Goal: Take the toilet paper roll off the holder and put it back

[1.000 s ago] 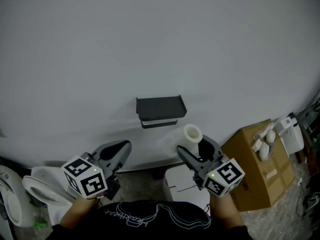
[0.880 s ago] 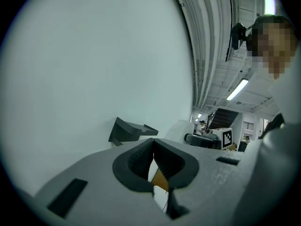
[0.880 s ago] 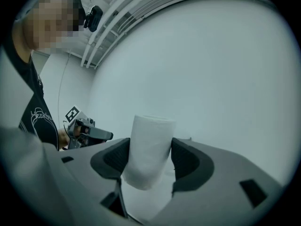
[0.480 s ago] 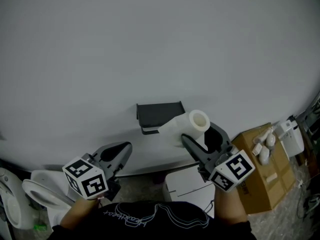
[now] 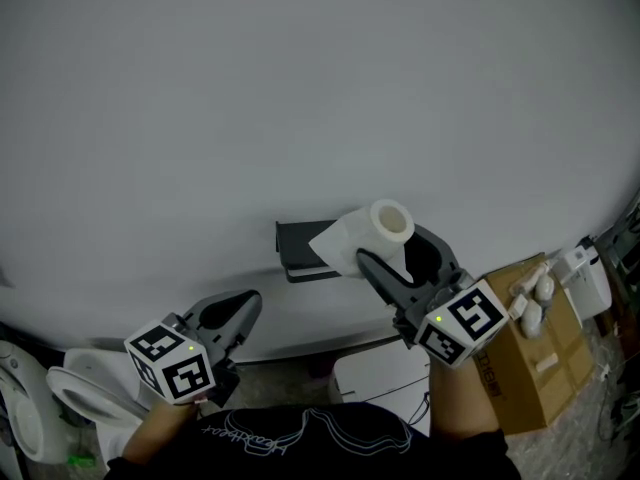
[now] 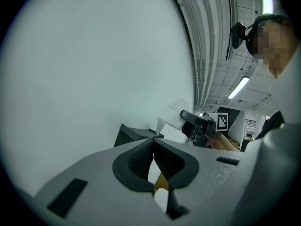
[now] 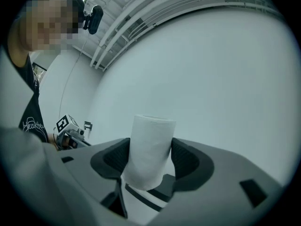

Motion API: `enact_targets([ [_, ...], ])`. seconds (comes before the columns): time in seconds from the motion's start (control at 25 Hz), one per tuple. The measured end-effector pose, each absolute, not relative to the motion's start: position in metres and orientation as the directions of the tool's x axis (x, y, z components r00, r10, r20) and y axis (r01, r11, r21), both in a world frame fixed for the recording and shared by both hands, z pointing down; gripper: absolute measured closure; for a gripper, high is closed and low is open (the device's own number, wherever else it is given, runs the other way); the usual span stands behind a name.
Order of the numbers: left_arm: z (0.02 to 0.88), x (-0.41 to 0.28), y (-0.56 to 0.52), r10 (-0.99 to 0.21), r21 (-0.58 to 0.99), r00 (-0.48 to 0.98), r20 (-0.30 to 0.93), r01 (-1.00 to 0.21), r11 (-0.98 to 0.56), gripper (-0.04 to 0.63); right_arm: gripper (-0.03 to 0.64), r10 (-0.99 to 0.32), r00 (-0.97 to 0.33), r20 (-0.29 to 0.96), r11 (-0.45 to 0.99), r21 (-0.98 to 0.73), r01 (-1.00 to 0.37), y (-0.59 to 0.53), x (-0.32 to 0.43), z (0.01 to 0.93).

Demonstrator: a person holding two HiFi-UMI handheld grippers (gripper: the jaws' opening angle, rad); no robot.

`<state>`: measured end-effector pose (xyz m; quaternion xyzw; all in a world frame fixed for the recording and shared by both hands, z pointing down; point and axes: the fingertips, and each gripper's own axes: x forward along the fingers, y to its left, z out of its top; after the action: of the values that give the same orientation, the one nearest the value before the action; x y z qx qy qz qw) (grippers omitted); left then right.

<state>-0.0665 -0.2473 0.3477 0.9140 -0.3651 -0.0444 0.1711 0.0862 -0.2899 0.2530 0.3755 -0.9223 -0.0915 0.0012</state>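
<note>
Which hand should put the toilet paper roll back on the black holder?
The right. The right gripper is shut on the toilet paper roll, close by the black holder on the wall. The left gripper hangs lower, jaws together and empty.

the right gripper (image 7: pixel 150 147) has its grey plastic jaws with dark ribbed pads pressed on both sides of a white toilet paper roll (image 7: pixel 149 149), which stands nearly upright between them, leaning a touch, with a plain pale wall (image 7: pixel 211 69) behind it. a dark flat holder (image 7: pixel 163 187) peeks out just under the roll. way off on the left is the left gripper (image 7: pixel 77 140) with its black-and-white marker cube, next to a person's dark printed shirt (image 7: pixel 30 121).
</note>
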Motion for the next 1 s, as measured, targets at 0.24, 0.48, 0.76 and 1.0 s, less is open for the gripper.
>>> enact_targets([
  [0.24,0.349,-0.081,-0.26,-0.702,0.349,0.711,0.043,-0.669,-0.656,0.591,0.341,-0.676,-0.736,-0.036,0.721,0.175,-0.671,-0.317,0.069,0.258],
  [0.48,0.351,-0.088,-0.262,-0.723,0.357,0.69,0.038,-0.685,-0.635,0.591,0.341,-0.667,-0.745,0.007,0.735,0.171,-0.656,-0.332,0.065,0.27],
  [0.76,0.357,-0.1,-0.272,-0.738,0.372,0.674,0.037,-0.695,-0.615,0.591,0.339,-0.665,-0.744,0.066,0.743,0.163,-0.649,-0.354,0.057,0.289],
  [1.0,0.356,-0.099,-0.274,-0.738,0.374,0.674,0.033,-0.692,-0.617,0.591,0.339,-0.667,-0.735,0.122,0.744,0.15,-0.651,-0.364,0.058,0.302],
])
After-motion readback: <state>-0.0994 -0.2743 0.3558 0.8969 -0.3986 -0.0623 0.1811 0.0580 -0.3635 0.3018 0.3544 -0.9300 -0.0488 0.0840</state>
